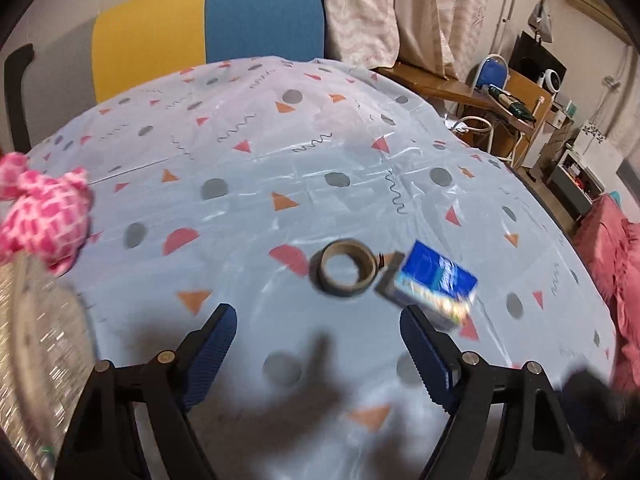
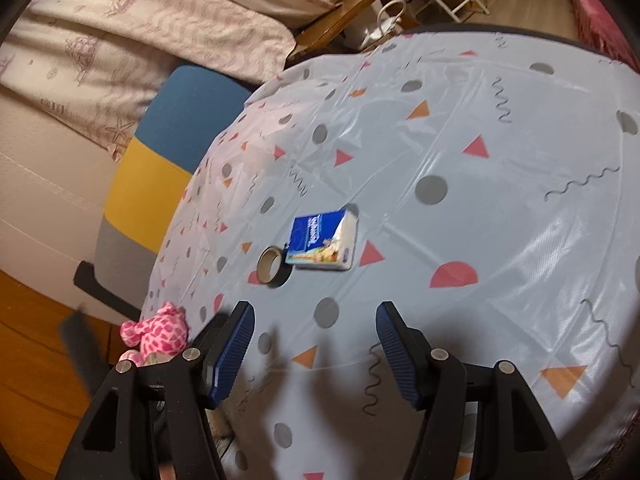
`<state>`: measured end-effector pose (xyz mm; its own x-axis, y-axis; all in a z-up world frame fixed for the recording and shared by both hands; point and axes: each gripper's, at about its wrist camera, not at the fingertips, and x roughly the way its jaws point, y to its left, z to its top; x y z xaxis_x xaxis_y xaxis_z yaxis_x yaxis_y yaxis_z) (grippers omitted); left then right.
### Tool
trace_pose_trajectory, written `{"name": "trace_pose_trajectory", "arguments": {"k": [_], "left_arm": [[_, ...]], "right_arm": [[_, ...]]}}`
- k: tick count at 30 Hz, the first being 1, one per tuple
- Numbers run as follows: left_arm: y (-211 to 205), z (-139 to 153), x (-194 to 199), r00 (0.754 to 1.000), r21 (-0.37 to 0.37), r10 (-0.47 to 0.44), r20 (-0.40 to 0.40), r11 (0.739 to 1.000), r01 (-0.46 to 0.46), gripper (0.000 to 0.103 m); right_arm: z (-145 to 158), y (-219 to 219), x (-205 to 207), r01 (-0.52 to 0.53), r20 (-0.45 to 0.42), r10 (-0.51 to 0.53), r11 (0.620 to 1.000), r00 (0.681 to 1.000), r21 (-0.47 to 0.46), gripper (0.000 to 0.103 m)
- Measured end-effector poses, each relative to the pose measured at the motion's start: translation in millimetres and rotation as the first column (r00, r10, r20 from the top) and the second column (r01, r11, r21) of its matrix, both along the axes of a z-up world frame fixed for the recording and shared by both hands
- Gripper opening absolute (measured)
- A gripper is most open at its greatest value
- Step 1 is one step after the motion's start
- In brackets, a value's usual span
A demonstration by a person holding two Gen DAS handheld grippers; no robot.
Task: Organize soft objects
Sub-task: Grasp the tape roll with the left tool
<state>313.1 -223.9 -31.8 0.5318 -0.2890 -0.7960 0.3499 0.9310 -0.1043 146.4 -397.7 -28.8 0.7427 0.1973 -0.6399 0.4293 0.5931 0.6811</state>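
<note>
A pink and white plush toy (image 1: pixel 44 212) lies at the left edge of the table (image 1: pixel 256 128), partly over a pale woven basket rim (image 1: pixel 36 344). In the right wrist view the plush toy (image 2: pixel 158 332) sits left of my right gripper. A blue tissue pack (image 1: pixel 436 280) and a brown tape roll (image 1: pixel 346 268) lie side by side just beyond my left gripper (image 1: pixel 318 324), which is open with nothing between its fingers. My right gripper (image 2: pixel 316 320) is open and empty above the table (image 2: pixel 500 200), with the tissue pack (image 2: pixel 324 240) and tape roll (image 2: pixel 272 266) ahead of it.
A yellow and blue chair (image 1: pixel 208 28) stands behind the table's far edge. A wooden desk (image 1: pixel 480 96) with clutter is at the right, and a red cloth (image 1: pixel 616 248) lies beside the table's right edge. Bedding (image 2: pixel 140 28) lies beyond the chair.
</note>
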Motion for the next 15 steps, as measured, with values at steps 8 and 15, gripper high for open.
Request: {"name": "trace_pose_trajectory", "arguments": {"k": [8,15], "left_arm": [[-29.3,-31.3,54.5,0.994,-0.05,0.054,-0.092,0.997,-0.059,0.084],[-33.2,-49.7,65.8,0.994,-0.06,0.04,-0.105,0.997,-0.046,0.052]], "right_arm": [[-7.4,4.9,5.9,-0.053,0.003,0.053,0.996,0.999,0.067,0.064],[-10.6,8.1,9.3,-0.078,0.001,0.078,0.993,0.997,0.085,0.064]]}}
